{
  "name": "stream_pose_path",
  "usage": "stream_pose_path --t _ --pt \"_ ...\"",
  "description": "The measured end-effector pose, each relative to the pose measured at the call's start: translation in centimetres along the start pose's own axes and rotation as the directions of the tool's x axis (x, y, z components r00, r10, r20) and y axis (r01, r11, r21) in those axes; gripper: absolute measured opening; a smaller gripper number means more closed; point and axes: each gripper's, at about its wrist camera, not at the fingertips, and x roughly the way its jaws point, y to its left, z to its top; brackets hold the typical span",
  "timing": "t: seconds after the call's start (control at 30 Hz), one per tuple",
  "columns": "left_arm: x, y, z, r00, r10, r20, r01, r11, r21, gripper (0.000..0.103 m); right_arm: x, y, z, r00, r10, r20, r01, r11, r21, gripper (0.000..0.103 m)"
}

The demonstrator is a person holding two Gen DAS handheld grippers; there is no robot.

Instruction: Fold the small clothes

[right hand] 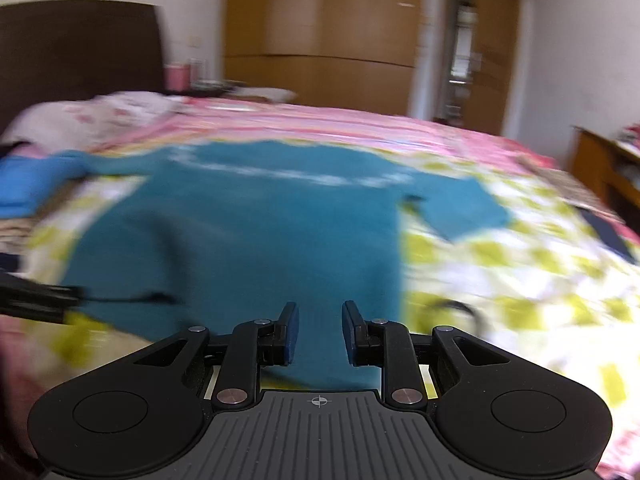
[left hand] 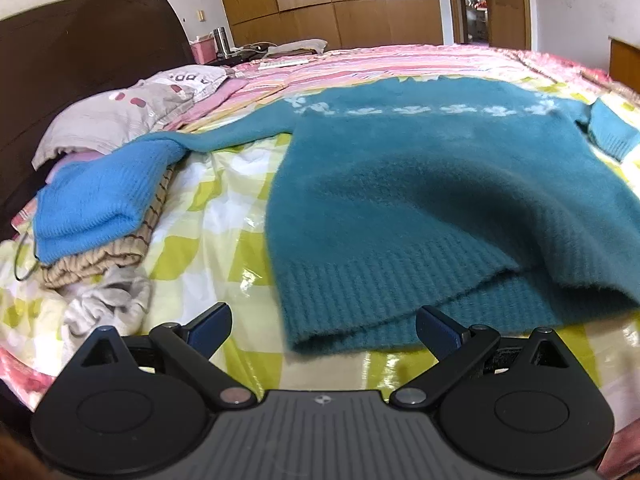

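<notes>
A teal knitted sweater (left hand: 420, 192) with a white pattern band lies spread on the bed, hem toward me, sleeves out to both sides. My left gripper (left hand: 323, 330) is wide open and empty, just short of the hem's left corner. The right wrist view is blurred by motion. There the sweater (right hand: 248, 232) fills the middle. My right gripper (right hand: 318, 334) is partly open, with the hem's right part lying between its fingers. I cannot tell whether the pads touch the fabric. The left gripper's dark body (right hand: 36, 298) shows at the left edge.
A stack of folded clothes, bright blue (left hand: 96, 196) on striped beige, lies left of the sweater on the yellow checked sheet (left hand: 208, 216). A grey crumpled garment (left hand: 108, 304) lies in front of it. A pillow (left hand: 120, 112) and dark headboard (left hand: 80, 44) stand at the far left.
</notes>
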Motion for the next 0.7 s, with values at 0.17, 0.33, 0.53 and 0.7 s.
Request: stream_pose_path --t 0.17,0.33,0.53,0.7 --pt "0.8 -1.2 -0.3 0.997 0.071 0.034 -0.075 0.988 0.131 0.103 1.9 2.3 0.9 0.996 0.087 -0.023 -0.088 0.996 -0.026 0.024" --pt "2.4 -2.7 -0.5 0.997 0.082 0.016 -0.083 0.969 0.233 0.100 2.8 1.9 0.6 0.992 0.109 -0.057 -0.108 0.994 0.011 0.024" --pt "2.4 -2.4 -0.7 0.991 0.123 0.044 -0.131 0.950 0.285 0.100 3.6 1.3 -0.1 0.990 0.117 -0.080 -0.115 0.993 0.037 0.024" --pt "2.9 -1.1 -0.1 0.987 0.159 0.031 -0.162 0.968 0.191 0.097 3.9 1.3 -0.3 0.989 0.121 -0.080 -0.119 0.992 0.040 0.024"
